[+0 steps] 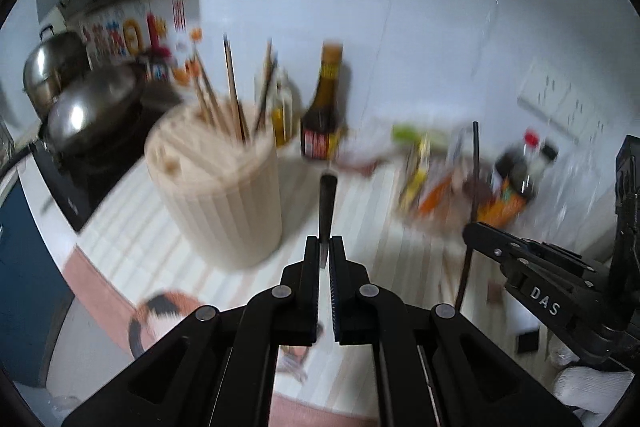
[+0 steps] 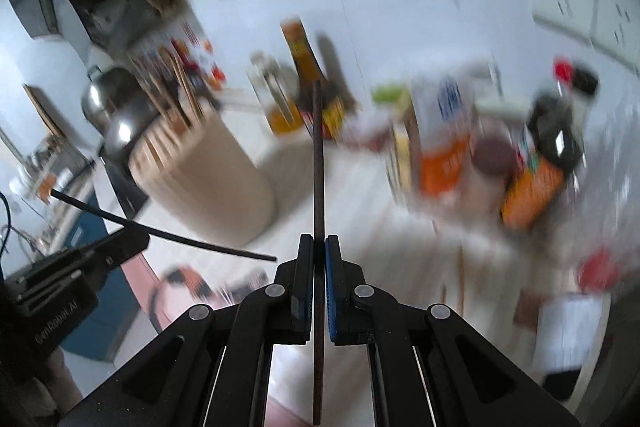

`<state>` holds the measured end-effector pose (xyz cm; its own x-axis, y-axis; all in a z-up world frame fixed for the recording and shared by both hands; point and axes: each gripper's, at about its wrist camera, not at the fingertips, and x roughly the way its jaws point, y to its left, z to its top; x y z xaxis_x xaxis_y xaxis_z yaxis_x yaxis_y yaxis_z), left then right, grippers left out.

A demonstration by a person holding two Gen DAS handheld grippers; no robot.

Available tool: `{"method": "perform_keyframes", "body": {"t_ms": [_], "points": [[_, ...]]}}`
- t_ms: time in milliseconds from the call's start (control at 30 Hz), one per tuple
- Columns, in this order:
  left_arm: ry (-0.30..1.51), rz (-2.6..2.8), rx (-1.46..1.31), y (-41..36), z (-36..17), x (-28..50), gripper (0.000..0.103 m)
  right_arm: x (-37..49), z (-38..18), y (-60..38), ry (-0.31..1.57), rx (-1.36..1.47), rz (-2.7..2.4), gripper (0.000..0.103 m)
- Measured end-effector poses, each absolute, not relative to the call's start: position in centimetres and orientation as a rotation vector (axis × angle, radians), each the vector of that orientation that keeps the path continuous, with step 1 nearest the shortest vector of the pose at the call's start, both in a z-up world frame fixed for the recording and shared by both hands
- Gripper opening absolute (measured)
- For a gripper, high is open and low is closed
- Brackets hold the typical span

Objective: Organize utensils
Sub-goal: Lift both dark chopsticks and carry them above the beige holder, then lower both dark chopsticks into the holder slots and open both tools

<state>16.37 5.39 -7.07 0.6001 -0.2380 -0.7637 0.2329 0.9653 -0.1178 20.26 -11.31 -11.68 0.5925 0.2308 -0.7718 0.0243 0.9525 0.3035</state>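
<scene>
Your tall ribbed beige cylindrical utensil holder (image 1: 218, 187) stands on the pale striped countertop (image 1: 360, 227), with thin wooden chopsticks (image 1: 224, 95) upright in it. Behind it, to its right, sits the dark glass sauce bottle (image 1: 322, 115). Farther right you have a cluster of plastic condiment packets and bottles (image 1: 480, 179). Left of the holder sits the steel wok (image 1: 92, 107).

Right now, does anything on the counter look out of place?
Nothing looks spilled or broken. A loose chopstick lies flat on the counter, outside the holder. The picture is too blurred for finer detail.

"DAS" on right gripper (image 1: 476, 231); "GenRobot.AI" on left gripper (image 2: 132, 239).
</scene>
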Motion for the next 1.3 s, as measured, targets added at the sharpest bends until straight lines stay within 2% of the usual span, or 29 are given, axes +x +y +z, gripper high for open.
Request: {"method": "perform_keyframes", "body": {"t_ms": [333,567,967,1300], "points": [[0.694,-0.259,-0.049,7.1,3.9,22.2,0.002,31.2,-2.0,-9.9,0.693,0.321,0.186,0.005],[0.615,-0.172,-0.042,9.5,7.7,25.4,0.002,36.9,-0.4,-7.7,0.63,0.385,0.231,0.005],[0.691,-0.087,-0.049,10.9,3.0,29.8,0.002,42.0,-5.6,-3.6,0.626,0.422,0.232,0.005],[0.812,-0.132,-0.137,12.0,-0.4,31.8,0.002,42.0,-8.4,-3.2,0.648,0.422,0.243,0.005]]}}
